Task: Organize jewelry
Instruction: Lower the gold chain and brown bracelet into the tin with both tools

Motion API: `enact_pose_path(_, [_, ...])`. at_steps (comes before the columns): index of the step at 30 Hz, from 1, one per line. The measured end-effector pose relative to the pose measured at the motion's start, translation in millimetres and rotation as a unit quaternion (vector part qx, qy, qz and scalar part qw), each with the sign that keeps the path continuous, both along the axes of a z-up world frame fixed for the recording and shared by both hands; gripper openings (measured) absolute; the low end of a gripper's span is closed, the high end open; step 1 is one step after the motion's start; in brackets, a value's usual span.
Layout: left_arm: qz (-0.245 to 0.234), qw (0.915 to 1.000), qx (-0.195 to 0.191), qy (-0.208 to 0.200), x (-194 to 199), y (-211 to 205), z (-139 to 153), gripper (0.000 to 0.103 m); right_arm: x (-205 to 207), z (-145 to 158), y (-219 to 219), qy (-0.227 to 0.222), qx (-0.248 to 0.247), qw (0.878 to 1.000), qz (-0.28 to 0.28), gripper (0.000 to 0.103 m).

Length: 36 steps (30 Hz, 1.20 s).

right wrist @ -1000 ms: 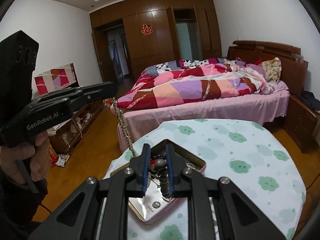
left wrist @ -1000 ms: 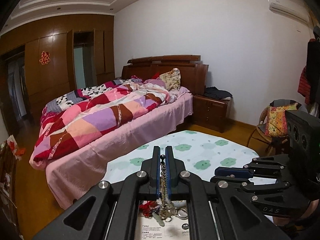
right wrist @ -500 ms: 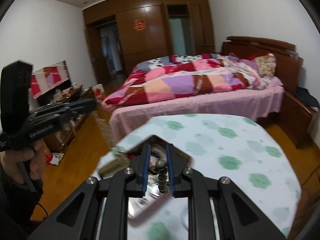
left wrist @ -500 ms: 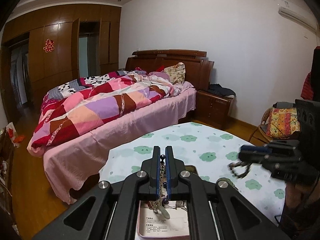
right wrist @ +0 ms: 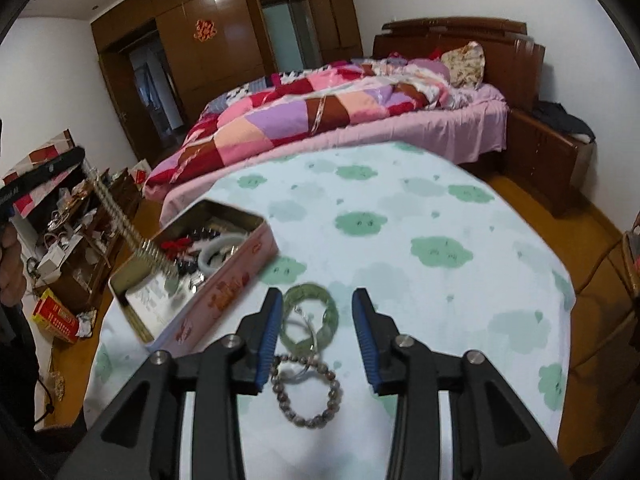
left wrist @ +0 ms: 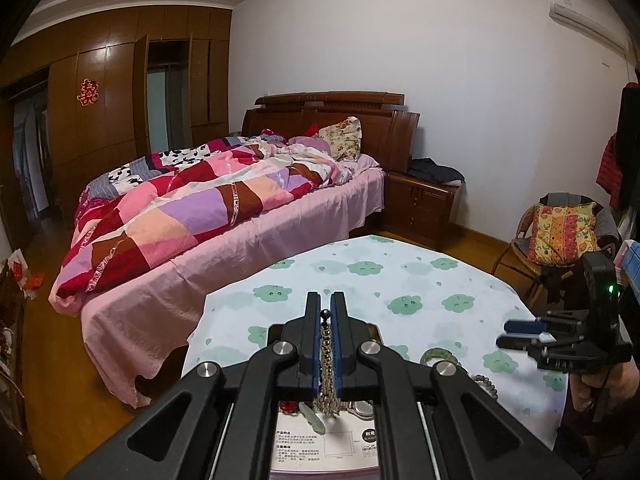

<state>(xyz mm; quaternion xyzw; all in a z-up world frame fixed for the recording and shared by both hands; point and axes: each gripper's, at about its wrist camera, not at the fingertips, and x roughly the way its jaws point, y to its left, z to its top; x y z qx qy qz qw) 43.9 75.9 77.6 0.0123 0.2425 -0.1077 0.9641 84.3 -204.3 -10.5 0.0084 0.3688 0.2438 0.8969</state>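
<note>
Left gripper (left wrist: 326, 312) clamped on metal bead chain (left wrist: 327, 364), chain hanging from pads down into open pink tin (right wrist: 224, 292) at left edge of worktop (right wrist: 400, 208). Tin holds white bangle (right wrist: 218, 250), red and dark pieces, printed card. Right gripper (right wrist: 316, 304) jaws just been opening, now moderately apart, nothing pressed between pads. Below it on cloud-print cloth: green jade bangle (right wrist: 320, 316), thin silver bangle (right wrist: 298, 330), brown bead bracelet (right wrist: 308, 392), lying overlapped just beside tin.
</note>
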Motion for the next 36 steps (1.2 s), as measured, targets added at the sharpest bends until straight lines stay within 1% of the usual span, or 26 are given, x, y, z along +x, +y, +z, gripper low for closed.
enact_pose_path(1, [0.0, 1.0, 0.0, 0.0, 0, 0, 0, 0.003, 0, -4, 2, 0.006, -0.008, 1.0, 0.005, 0.049])
enact_pose_path(2, [-0.001, 1.0, 0.0, 0.0, -1, 0, 0, 0.003, -1, -11, 9, 0.013, -0.033, 0.999, 0.01, 0.05])
enact_pose_path(4, [-0.001, 1.0, -0.001, 0.0, -1, 0, 0, 0.003, -1, -26, 15, 0.03, -0.057, 0.998, 0.022, 0.05])
enact_pose_path(8, [0.0, 1.0, -0.001, 0.004, -1, 4, -2, 0.003, 6, -62, 16, 0.082, -0.069, 0.993, 0.043, 0.05])
enact_pose_path(9, [0.001, 1.0, -0.002, 0.005, 0, 4, -2, 0.003, 6, -68, 14, 0.089, -0.071, 0.993, 0.044, 0.047])
enact_pose_path(10, [0.002, 1.0, -0.003, 0.007, 0, 5, -3, 0.003, 5, -73, 13, 0.096, -0.07, 0.992, 0.049, 0.027])
enact_pose_path(11, [0.003, 1.0, -0.003, 0.007, 0, 6, -3, 0.003, 4, -74, 11, 0.097, -0.072, 0.991, 0.051, 0.013])
enact_pose_path(12, [0.004, 0.9999, -0.004, 0.008, 1, 7, -4, 0.003, 2, -73, 10, 0.095, -0.074, 0.991, 0.052, 0.012])
enact_pose_path(15, [0.004, 1.0, -0.003, 0.008, 1, 7, -4, 0.003, -9, -57, 7, 0.071, -0.069, 0.994, 0.055, 0.012])
enact_pose_path(18, [0.002, 1.0, -0.002, 0.006, 0, 8, -5, 0.003, -18, -32, 10, 0.042, -0.056, 0.996, 0.059, 0.011])
enact_pose_path(22, [0.002, 1.0, -0.002, 0.002, -3, 9, -3, 0.003, -22, 6, 27, -0.001, -0.036, 0.997, 0.071, 0.011])
enact_pose_path(27, [0.008, 1.0, -0.003, 0.0, -3, 14, -3, 0.003, -11, 31, 67, -0.033, -0.017, 0.994, 0.1, 0.011])
enact_pose_path(31, [0.014, 0.9999, 0.0, 0.004, 1, 16, -8, 0.003, -1, 33, 100, -0.043, -0.012, 0.992, 0.121, 0.011])
enact_pose_path(34, [0.011, 0.9998, 0.011, 0.016, 5, 12, -20, 0.004, 7, 23, 124, -0.042, -0.017, 0.99, 0.131, 0.011])
enact_pose_path(36, [0.009, 0.9995, 0.017, 0.025, 8, 9, -31, 0.004, 14, 11, 139, -0.031, -0.022, 0.99, 0.136, 0.011])
